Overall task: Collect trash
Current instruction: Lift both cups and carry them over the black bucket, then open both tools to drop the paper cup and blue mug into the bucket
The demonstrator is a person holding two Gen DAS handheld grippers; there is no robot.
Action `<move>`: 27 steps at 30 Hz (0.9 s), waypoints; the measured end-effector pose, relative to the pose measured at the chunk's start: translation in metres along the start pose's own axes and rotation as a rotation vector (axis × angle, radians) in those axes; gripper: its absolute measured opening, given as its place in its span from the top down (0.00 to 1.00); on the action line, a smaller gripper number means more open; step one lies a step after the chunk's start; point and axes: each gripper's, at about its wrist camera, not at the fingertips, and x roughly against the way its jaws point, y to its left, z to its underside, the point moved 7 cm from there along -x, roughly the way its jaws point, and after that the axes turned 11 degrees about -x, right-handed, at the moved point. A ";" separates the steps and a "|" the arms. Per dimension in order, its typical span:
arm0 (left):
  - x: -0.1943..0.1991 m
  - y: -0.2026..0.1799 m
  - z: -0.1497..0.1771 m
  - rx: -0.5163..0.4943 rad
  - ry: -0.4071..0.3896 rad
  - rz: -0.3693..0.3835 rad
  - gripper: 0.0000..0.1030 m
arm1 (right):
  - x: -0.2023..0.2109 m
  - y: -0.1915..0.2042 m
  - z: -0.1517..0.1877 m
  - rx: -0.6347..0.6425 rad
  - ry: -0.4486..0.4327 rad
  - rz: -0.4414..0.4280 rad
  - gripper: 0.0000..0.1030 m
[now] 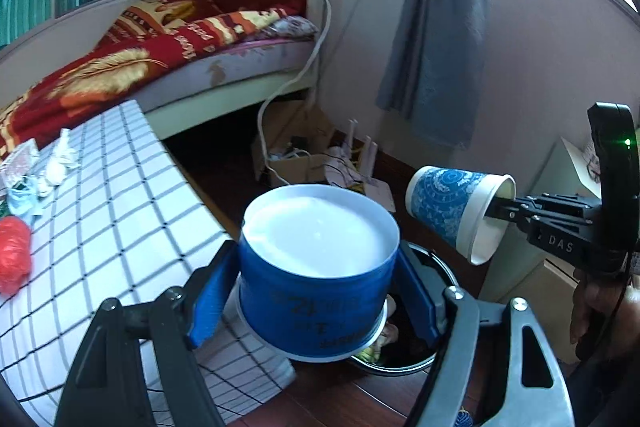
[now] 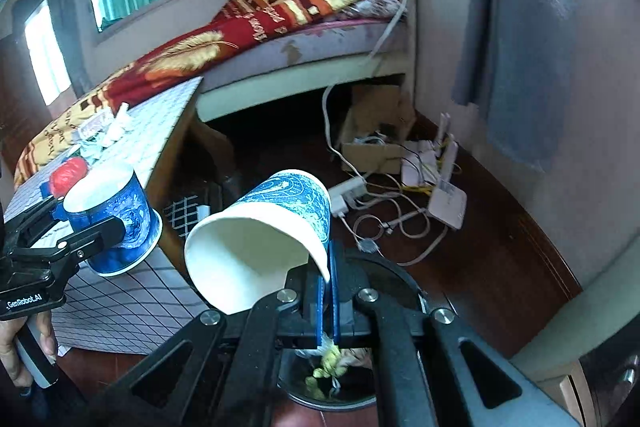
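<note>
My left gripper (image 1: 316, 291) is shut on a blue paper bowl (image 1: 320, 267), held upside down over the black trash bin (image 1: 424, 355); the bowl also shows in the right wrist view (image 2: 116, 223). My right gripper (image 2: 328, 291) is shut on the rim of a blue patterned paper cup (image 2: 264, 235), tipped on its side above the same bin (image 2: 320, 395), which holds yellowish scraps. The cup and the right gripper (image 1: 500, 211) show at the right of the left wrist view. More trash lies on the checked table: a red bag (image 1: 14, 251) and crumpled tissues and wrappers (image 1: 36, 171).
The checked table (image 1: 120, 211) stands left of the bin. A bed (image 1: 168, 55) with a red blanket is behind. A cardboard box (image 2: 376, 131), routers (image 2: 444, 187) and white cables (image 2: 380, 211) lie on the wooden floor. A grey curtain (image 1: 440, 27) hangs at the right.
</note>
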 end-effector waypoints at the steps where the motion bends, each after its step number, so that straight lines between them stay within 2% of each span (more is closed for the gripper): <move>1: -0.003 -0.004 0.000 -0.005 0.005 0.007 0.25 | 0.000 -0.007 0.004 -0.006 0.007 0.009 0.97; 12: -0.043 -0.044 0.021 -0.020 0.092 0.097 0.25 | -0.016 -0.048 0.033 -0.023 0.077 0.077 0.97; 27: -0.105 -0.080 0.062 0.022 0.230 0.184 0.25 | -0.072 -0.089 0.084 -0.054 0.223 0.114 0.97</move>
